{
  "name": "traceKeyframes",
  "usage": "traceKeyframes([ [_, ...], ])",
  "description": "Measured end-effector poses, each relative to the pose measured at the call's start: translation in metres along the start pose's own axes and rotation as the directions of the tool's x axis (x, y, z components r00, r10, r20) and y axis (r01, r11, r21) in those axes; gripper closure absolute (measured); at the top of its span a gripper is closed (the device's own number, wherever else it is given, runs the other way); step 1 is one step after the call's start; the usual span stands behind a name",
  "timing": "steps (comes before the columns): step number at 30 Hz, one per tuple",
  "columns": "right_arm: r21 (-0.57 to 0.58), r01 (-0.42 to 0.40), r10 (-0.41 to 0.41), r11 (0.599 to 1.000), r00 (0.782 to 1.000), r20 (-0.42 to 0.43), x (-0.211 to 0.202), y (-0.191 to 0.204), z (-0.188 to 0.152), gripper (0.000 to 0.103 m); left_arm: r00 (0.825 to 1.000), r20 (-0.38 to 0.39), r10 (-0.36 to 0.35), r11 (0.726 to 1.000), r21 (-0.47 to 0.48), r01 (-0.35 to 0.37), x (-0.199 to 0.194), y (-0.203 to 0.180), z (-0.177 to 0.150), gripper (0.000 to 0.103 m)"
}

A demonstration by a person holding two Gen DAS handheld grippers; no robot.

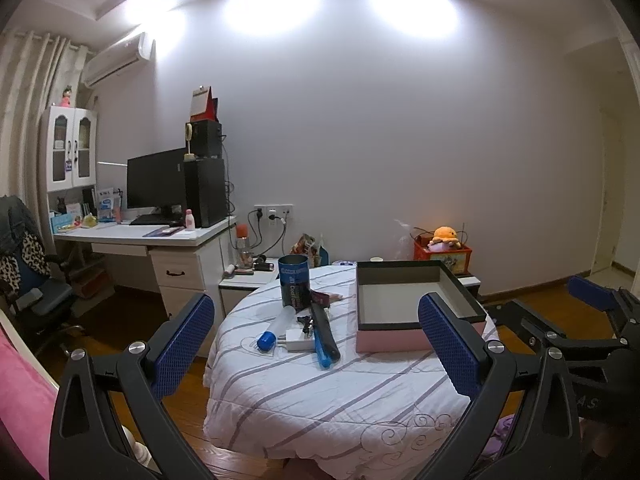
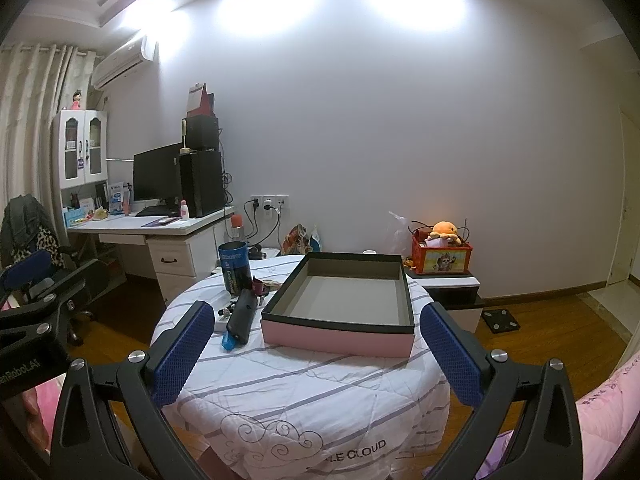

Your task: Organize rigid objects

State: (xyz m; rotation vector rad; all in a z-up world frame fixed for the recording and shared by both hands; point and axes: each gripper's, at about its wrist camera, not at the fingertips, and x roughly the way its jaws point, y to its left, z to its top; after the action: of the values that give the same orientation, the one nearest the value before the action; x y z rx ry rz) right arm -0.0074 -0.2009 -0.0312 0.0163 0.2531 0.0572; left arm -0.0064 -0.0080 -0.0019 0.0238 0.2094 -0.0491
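Blue-padded fingers of the left gripper fill the bottom of the left wrist view, spread wide with nothing between them, hanging short of the near edge of the round table draped in a white quilt with grey stripes. Between those fingers, farther back on the quilt, lies the small cluster of rigid things. A long black bar-shaped object with a blue end points toward the camera, just left of the pink shallow cardboard box with a black rim and grey inside. Beside the bar, on the side away from the box, sits a white plug-shaped charger, and next to that a clear tube with a blue cap lying on its side. Behind them, at the far edge of the table, a dark blue printed cylindrical can stands upright. A small reddish item lies between the can and the box; what it is cannot be told.

From the right wrist view, the right gripper is likewise released, fingers wide apart and holding nothing, also short of the table. The box sits straight ahead between its fingers, open and holding nothing, while the bar, the charger and the can lie left of the box, ahead of the left finger.
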Motion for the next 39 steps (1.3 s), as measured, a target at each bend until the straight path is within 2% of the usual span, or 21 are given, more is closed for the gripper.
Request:
traceKeyframes([
  [39,-0.010,0.006,-0.006,1.000,1.000,-0.013,0.0004,0.0014,-0.0015,0.000,1.000,-0.010,-0.003,1.000,0.008,0.003,-0.0017,-0.0024,-0.0016,0.000],
])
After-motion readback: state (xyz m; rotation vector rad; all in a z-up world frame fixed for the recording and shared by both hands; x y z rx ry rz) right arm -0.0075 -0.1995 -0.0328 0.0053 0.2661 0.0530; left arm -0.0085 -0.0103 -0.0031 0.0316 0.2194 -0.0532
